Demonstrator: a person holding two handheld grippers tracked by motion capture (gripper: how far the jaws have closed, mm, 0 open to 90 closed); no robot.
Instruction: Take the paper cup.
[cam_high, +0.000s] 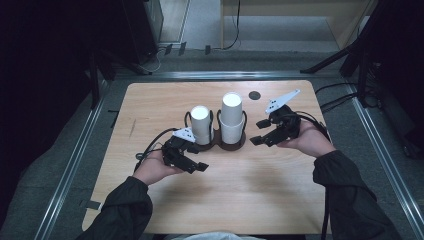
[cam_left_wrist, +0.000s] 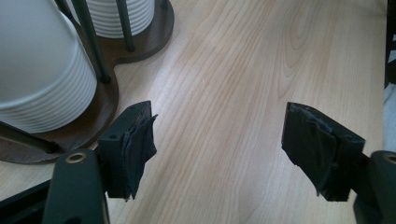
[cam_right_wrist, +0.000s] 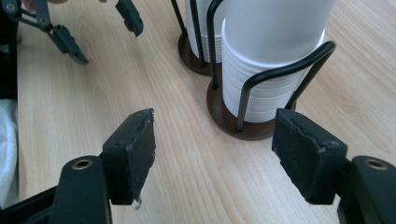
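Two stacks of white paper cups sit upside down in a dark two-ring cup holder (cam_high: 218, 145) near the middle of the wooden table (cam_high: 280, 185), the shorter stack (cam_high: 201, 123) on the left and the taller stack (cam_high: 232, 117) on the right — thin wire hoops rise around each, presumably to keep the stacks from toppling. The left gripper (cam_high: 192, 165) hovers low just in front of the shorter stack, its jaws spread wide and holding nothing; in the left gripper view the holder's brown base lies just beyond its left jaw. The right gripper (cam_high: 260, 131) waits just beside the taller stack, jaws likewise wide apart and empty, turned inward toward the cups. Each sits on its own side of the holder — a sensible stance, I judge, for steadying the holder while lifting a cup off a stack.
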